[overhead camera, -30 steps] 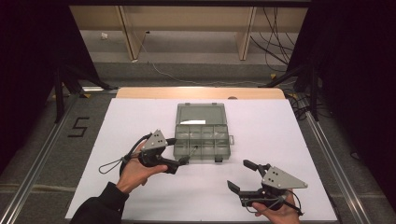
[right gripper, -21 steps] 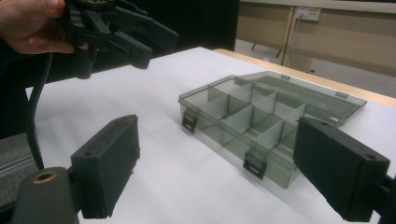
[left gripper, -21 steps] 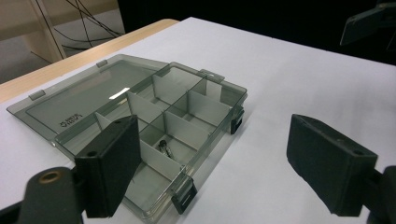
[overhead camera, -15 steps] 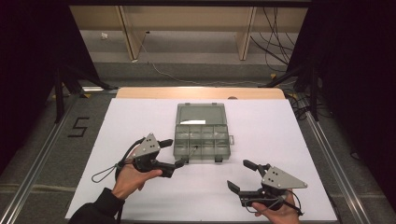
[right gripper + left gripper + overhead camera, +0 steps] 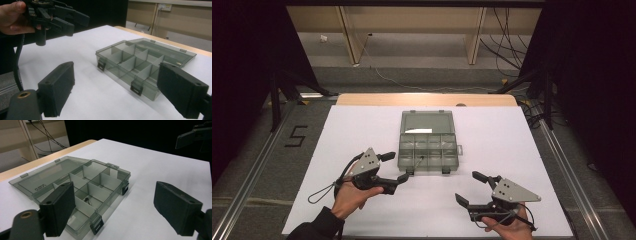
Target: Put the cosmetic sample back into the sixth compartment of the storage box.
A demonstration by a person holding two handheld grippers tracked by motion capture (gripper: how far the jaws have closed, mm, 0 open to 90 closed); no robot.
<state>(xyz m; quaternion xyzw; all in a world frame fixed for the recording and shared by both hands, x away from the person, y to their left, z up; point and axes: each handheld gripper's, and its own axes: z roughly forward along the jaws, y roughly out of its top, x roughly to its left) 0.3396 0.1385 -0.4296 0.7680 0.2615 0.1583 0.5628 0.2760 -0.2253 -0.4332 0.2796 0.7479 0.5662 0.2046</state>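
Item: compartment box, smoky translucent plastic, lying at the centre of the frame on the white table, lid folded flat toward the top, two dark latches on the near edge. White dividers split the tray into small cells; one cell in the near row holds a small dark metal piece, too small to identify. Left claw: jaws wide apart, holding nothing, at lower left, its tips just beside the box's near left corner. Right claw: jaws likewise wide and empty, at lower right, apart from the box. Handling note: the piece looks tiny and sits between close dividers, so the left claw would likely do best narrowing first, coming down steeply into that cell, and keeping off the tray wall so the light box does not slide.
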